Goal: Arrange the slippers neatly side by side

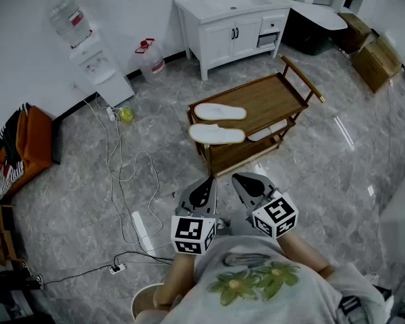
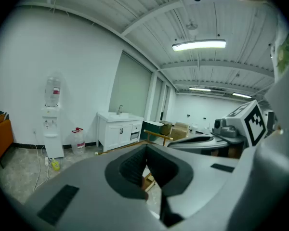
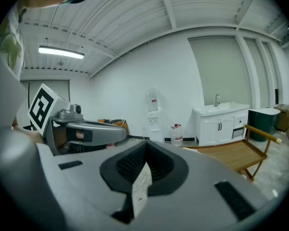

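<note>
The two slippers lie on the top of the cart (image 1: 278, 90), well ahead of the person: the far slipper (image 1: 219, 111) and the near slipper (image 1: 217, 134) are close together and roughly parallel, with a thin strip of wood between them and the near one set a little further left. The left gripper (image 1: 204, 185) and the right gripper (image 1: 247, 179) hang close to the person's body, well apart from the cart. Each has its jaws pressed together with nothing between them, so no grip is under way. The pair looks nearly arranged, or the work has not begun. If anything is left, the next move is to step up to the cart, open one claw and nudge the near slipper level with the other. Only the head view shows the slippers, and also a white shape (image 1: 267, 130) on the lower shelf, possibly a third one. The gripper views look level across the room. The left gripper view shows its shut pads (image 2: 135, 167) and the sink cabinet (image 2: 118, 131); the right gripper view shows the cart's bare end but no slipper.
</note>
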Tool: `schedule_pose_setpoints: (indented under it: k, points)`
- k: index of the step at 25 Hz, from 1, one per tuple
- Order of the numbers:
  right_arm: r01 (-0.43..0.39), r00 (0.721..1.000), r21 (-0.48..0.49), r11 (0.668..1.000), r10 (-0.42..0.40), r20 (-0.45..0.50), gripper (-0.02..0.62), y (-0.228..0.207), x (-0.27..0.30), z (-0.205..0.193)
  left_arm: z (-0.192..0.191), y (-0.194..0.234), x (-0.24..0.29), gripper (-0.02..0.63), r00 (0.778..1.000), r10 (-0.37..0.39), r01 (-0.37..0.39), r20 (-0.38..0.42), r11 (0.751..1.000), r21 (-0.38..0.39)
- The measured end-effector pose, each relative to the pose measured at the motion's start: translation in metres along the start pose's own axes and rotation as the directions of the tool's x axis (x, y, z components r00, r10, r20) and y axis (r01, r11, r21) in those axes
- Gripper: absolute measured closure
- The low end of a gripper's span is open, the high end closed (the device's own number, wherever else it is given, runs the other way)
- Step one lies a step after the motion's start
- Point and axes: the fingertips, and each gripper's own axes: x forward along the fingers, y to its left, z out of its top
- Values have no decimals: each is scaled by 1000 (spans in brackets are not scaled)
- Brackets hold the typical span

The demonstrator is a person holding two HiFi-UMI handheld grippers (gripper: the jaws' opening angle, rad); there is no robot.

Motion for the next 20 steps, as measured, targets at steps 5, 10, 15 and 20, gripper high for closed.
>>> schedule_pose_setpoints:
  k: [5, 10, 15, 20]
  points:
    - [-12, 1000, 8, 1000, 12, -1, 590, -1, -6, -5, -2, -6, -2, 591, 1000, -7, 7, 11, 1000, -10]
    - [3, 1000, 27, 1000, -3, -3, 589, -13, 3, -4, -4, 6, 4, 591, 1000, 0, 0, -10, 1000, -20]
    - [1, 1000, 48, 999, 0, -17, 589, -28, 19, -6, 0, 27, 15, 591, 999, 24, -24, -24, 1000, -19]
    - [-20, 1000, 64, 998, 22, -18, 589, -51, 44, -1, 8, 45, 38, 591, 999, 34, -35, -27, 999, -23]
